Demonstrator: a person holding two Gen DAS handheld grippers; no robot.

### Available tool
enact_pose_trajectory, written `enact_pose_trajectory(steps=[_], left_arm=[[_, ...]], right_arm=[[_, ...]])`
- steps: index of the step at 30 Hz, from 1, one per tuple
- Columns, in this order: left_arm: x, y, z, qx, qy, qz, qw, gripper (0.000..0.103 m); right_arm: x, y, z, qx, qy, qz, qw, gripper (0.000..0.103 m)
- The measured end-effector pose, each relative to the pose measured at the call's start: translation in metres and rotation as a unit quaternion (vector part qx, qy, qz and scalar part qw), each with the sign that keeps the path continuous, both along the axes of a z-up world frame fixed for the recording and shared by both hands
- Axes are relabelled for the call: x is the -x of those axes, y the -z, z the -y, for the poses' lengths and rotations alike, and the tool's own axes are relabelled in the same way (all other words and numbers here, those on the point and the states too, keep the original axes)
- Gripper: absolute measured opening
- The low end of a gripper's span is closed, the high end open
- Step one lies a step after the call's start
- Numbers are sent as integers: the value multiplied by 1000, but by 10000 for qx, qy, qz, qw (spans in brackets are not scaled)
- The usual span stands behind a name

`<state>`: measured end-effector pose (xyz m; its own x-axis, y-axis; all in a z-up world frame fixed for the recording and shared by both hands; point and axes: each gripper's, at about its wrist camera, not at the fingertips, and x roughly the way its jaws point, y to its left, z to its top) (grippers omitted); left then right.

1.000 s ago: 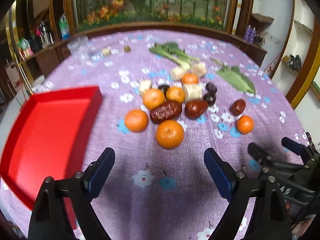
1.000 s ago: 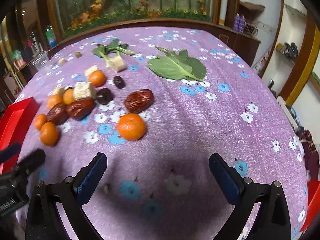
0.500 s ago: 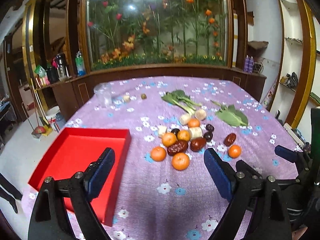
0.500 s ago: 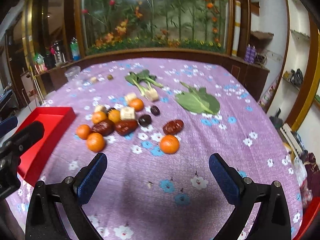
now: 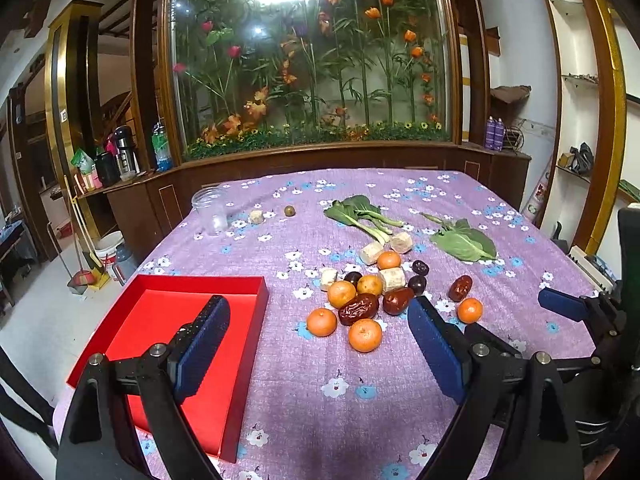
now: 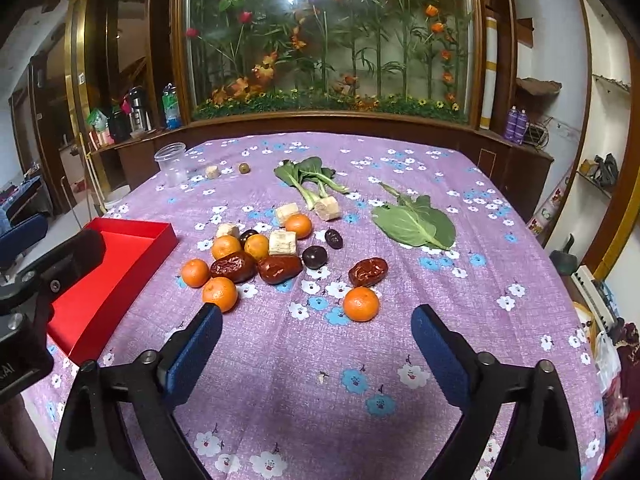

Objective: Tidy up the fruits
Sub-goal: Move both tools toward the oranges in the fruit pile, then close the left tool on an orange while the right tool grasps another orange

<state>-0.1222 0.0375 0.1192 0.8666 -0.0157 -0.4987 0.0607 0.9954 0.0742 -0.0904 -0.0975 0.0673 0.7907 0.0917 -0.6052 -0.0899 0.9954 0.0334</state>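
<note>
Several oranges, red dates and dark plums lie in a cluster on the purple flowered cloth; the nearest orange (image 5: 364, 334) and a big date (image 5: 359, 308) are at its front. One orange (image 6: 361, 303) and a date (image 6: 368, 271) lie apart to the right. An empty red tray (image 5: 168, 312) sits at the table's left edge, also in the right wrist view (image 6: 120, 256). My left gripper (image 5: 318, 344) is open and empty, held above the near table. My right gripper (image 6: 316, 344) is open and empty, to the right of the left one.
Bok choy (image 5: 360, 216), a loose green leaf (image 5: 464, 242) and pale root chunks (image 5: 394, 278) lie behind the fruit. A clear plastic jar (image 5: 210, 212) stands at the far left. A wooden cabinet with a flower display borders the far edge.
Both grippers have pulled back and risen away from the fruit, so the whole table and room now show. Nothing on the table has moved; both grippers stay open.
</note>
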Motion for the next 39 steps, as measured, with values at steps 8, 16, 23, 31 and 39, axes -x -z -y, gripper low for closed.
enact_pose_trajectory(steps=[8,16,23,31,39], left_arm=[[-23,19,1,13,-3,-349,9994,90],[-46,39,-5,94,-2,-699,9975,89],[-73,56,-15,476,275,-1297,9900,41],[-95,76,-14,619,466,-1739,9817,32],[-111,86,2,521,749,-1775,9799,32]], right_arm=[[-14,12,3,-47,-113,-186,9998,91],[-31,25,9,-133,-209,-455,9987,83],[-46,34,15,-217,-252,-680,9971,75],[-63,42,28,-285,-191,-941,9950,66],[-81,58,36,-332,-130,-1161,9926,66]])
